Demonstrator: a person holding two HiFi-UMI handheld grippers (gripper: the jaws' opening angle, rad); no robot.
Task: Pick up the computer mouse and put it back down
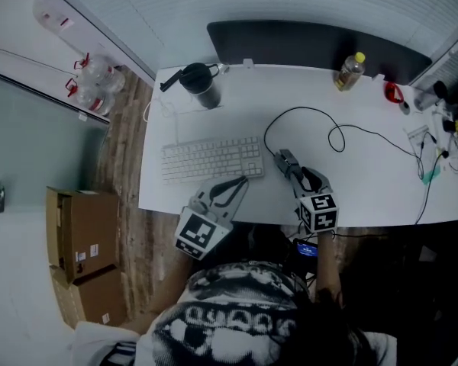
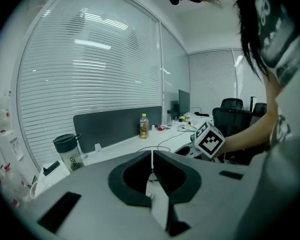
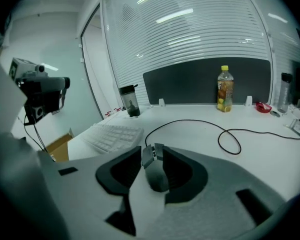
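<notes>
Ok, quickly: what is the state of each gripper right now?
Left gripper: tongs closed, holding nothing.
Right gripper: tongs closed on the dark grey wired computer mouse.

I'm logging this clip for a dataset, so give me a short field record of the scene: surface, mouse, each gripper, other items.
surface: white desk
mouse: dark, wired, apparently on the desk beside the keyboard; its cable loops behind it
right gripper: jaws either side of the mouse; pad contact unclear
left gripper: jaws together, empty, near the desk's front edge
other items: yellow-capped bottle and black shaker cup toward the back edge
floor: cardboard boxes beside the desk
</notes>
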